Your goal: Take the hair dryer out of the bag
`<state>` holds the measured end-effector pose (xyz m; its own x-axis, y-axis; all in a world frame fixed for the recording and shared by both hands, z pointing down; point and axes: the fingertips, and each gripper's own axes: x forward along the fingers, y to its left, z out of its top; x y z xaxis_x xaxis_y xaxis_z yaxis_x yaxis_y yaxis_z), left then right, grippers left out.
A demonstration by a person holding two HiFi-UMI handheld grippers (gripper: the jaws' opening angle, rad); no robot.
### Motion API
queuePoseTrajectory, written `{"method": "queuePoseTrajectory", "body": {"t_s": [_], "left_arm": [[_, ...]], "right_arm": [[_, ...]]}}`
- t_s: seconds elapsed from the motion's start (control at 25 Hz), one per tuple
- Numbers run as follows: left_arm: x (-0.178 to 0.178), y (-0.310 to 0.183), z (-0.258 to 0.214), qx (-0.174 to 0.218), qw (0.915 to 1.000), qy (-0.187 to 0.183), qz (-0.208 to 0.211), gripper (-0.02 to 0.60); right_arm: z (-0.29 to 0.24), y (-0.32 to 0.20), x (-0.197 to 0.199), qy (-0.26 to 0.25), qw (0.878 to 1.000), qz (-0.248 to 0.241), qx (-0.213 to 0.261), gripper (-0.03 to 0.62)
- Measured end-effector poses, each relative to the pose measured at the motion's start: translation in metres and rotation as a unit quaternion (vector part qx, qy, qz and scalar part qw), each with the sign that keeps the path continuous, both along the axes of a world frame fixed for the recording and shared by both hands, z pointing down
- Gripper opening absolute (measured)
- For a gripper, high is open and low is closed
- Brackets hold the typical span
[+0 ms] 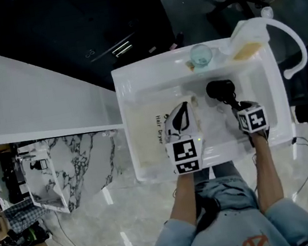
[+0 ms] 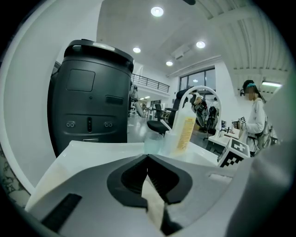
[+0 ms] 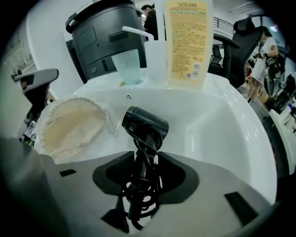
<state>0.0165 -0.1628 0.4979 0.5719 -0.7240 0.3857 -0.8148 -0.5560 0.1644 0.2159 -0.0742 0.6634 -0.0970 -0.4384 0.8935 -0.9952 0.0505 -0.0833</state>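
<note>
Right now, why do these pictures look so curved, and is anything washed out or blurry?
Left gripper view: wide-angle bending, black corners, ceiling lamps flare, the nearby bag is blurred. Right gripper view: same bending, dryer fairly sharp. Head view: white basin nearly washed out, surroundings darker.

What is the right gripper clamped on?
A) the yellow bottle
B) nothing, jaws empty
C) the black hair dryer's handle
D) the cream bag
C: in the right gripper view the right gripper has its jaws closed on the handle and wound cord of the hair dryer, while the cream bag lies beside it, pinched by the left gripper.
</note>
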Motion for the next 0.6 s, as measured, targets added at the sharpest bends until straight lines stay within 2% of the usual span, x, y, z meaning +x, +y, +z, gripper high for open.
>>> {"method": "queuePoseTrajectory", "body": {"t_s": [0.16, 0.36, 0.4, 0.44, 0.6], "left_arm": [[0.001, 0.004, 0.002, -0.013, 0.9996, 0.024, -0.008, 0.003], [0.002, 0.024, 0.008, -0.022, 0.9991, 0.033, 0.014, 0.003], [0.001, 0.025, 0.009, -0.023, 0.999, 0.035, 0.015, 0.003], [-0.001, 0.025, 0.01, -0.024, 0.9989, 0.037, 0.014, 0.003], [-0.007, 0.022, 0.007, -0.02, 0.9989, 0.041, 0.013, 0.003]], "right_arm": [[0.014, -0.007, -0.005, 0.021, 0.999, 0.037, -0.015, 0.166], [0.022, -0.009, -0.018, 0.039, 0.998, 0.055, -0.02, 0.159], [0.021, -0.012, -0.019, 0.048, 0.997, 0.057, -0.015, 0.133], [0.018, -0.017, -0.021, 0.056, 0.997, 0.058, -0.007, 0.001], [0.003, -0.031, -0.029, 0.05, 0.997, 0.057, 0.021, 0.002]]}}
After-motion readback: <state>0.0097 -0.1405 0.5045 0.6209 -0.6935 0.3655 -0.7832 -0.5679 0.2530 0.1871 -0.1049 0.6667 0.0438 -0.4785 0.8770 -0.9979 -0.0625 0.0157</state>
